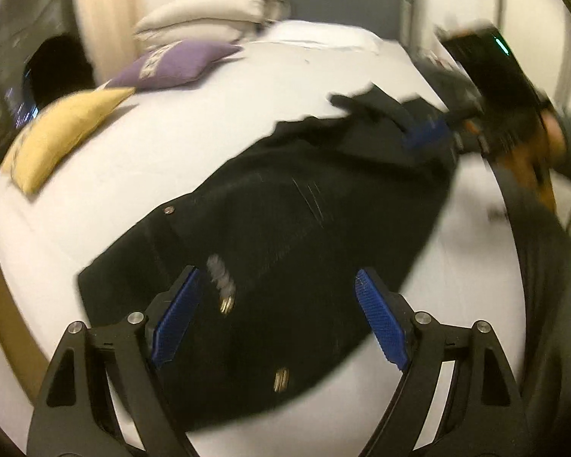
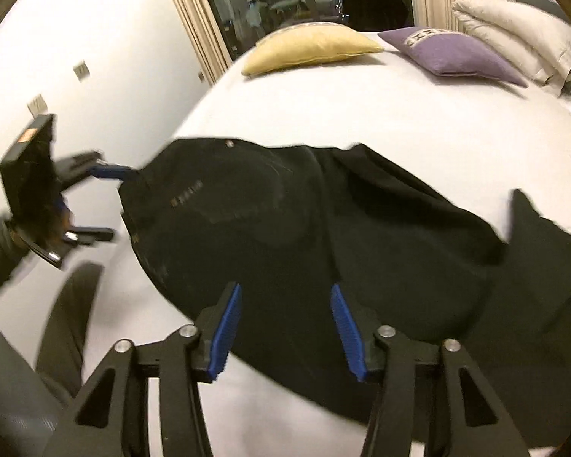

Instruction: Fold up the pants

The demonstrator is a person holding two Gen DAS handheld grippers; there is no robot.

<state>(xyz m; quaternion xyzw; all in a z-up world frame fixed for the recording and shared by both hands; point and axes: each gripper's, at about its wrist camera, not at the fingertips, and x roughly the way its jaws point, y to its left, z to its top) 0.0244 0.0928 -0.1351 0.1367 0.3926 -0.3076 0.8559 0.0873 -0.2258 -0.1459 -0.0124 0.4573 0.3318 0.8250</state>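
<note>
the bed (image 1: 217,122) carries the black pants (image 1: 285,236), lying across the white sheet in a wide folded slab near the person's edge. one fold looks done; i'd say another is left. the left gripper (image 1: 278,316) hangs spread wide, the right gripper (image 2: 285,323) half spread, both empty. blur hides the far leg ends and layer edges.

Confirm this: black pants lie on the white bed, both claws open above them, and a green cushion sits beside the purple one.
Wrong colour: the cushion beside the purple cushion is yellow, as the right wrist view shows. The rest stands.
</note>
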